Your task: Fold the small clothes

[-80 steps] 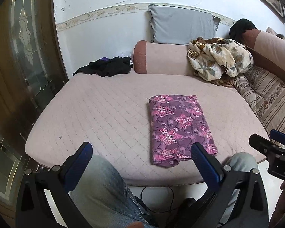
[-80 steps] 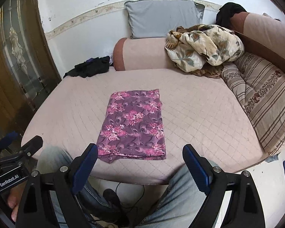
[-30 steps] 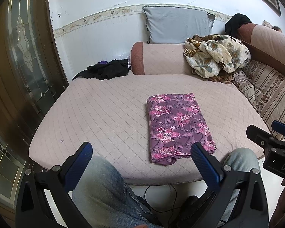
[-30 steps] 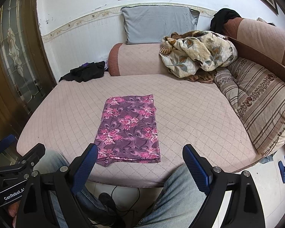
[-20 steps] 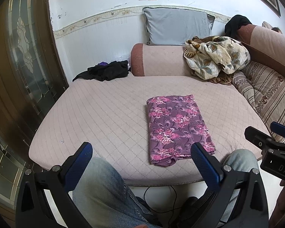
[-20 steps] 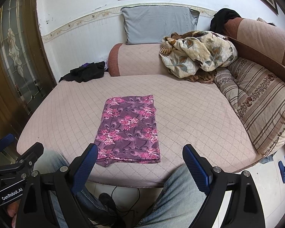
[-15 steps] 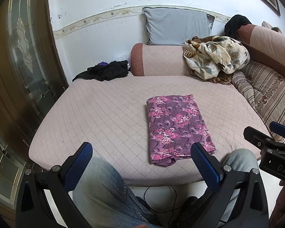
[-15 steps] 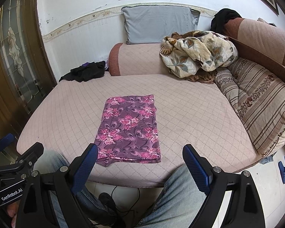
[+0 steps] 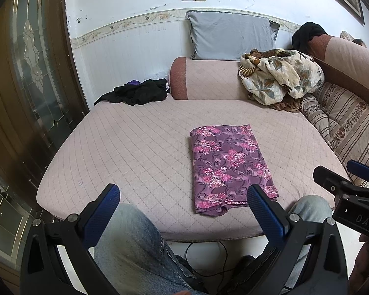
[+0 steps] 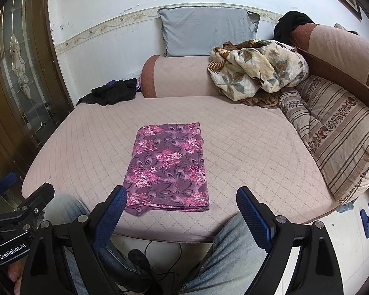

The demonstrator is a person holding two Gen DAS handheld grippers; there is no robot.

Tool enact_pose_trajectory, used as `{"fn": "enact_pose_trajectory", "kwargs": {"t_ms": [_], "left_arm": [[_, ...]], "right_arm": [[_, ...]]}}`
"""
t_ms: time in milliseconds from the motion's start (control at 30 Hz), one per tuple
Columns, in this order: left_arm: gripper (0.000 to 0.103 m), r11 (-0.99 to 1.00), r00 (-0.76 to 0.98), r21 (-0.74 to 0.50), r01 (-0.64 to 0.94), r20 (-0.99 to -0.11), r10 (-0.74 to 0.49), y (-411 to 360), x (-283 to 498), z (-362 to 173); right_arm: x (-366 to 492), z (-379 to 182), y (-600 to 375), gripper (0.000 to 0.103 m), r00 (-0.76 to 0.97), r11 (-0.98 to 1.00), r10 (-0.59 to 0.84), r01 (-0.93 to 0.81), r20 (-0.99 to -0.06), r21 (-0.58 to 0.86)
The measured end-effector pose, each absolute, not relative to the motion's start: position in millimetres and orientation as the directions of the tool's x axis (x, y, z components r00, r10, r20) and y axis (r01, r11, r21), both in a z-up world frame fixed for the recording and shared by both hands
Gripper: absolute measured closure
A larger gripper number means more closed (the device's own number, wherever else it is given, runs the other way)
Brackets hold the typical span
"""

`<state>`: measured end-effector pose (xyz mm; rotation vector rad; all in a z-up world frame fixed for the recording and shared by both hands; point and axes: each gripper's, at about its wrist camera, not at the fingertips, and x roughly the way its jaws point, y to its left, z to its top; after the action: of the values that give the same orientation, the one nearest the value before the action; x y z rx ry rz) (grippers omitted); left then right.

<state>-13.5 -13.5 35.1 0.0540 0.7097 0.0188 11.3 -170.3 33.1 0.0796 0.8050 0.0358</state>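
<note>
A folded purple floral cloth (image 9: 230,166) is laid flat on the pink quilted bed (image 9: 135,147), near the bed's front edge, its long side running away from the cameras. In the left wrist view it is seen toward 2 o'clock from the gap between the blue fingers; in the right wrist view it is seen at about 12 o'clock, just past the fingertips. A small flap of its near corner is seen sticking out from under the fold.

The left gripper (image 9: 183,198) is held released, its jaws spread wide, with nothing between them, above the person's denim-clad knee (image 9: 135,241) and short of the bed edge. The right gripper (image 10: 182,196) is likewise held released and empty, over the other knee, apart from the cloth. Each gripper is glimpsed at the edge of the other's view.

At the bed's far side, a pink bolster (image 9: 206,78) is set at 12 o'clock, with a grey pillow (image 9: 231,38) propped on it against the wall. A black garment (image 9: 137,94) is heaped at 11 o'clock, a crumpled floral blanket (image 9: 280,76) at 1 o'clock, and a striped cushion (image 9: 344,123) at 3 o'clock.
</note>
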Motion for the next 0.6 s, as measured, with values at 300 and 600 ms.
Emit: {"fn": "enact_pose_trajectory", "kwargs": {"t_ms": [300,600], "left_arm": [[0.000,0.998,0.751,0.059,-0.003,-0.659,0.041,-11.4,-7.5,33.7],[0.000,0.999,0.715,0.053,0.004,-0.699,0.034,-9.9,24.4,18.4]], "right_arm": [[20.3,31.9,-169.5,0.010,0.691,0.997,0.060,-0.005,-0.720,0.079],[46.8,16.9,-173.5,0.010,0.658,0.997,0.057,0.006,-0.751,0.081]]}}
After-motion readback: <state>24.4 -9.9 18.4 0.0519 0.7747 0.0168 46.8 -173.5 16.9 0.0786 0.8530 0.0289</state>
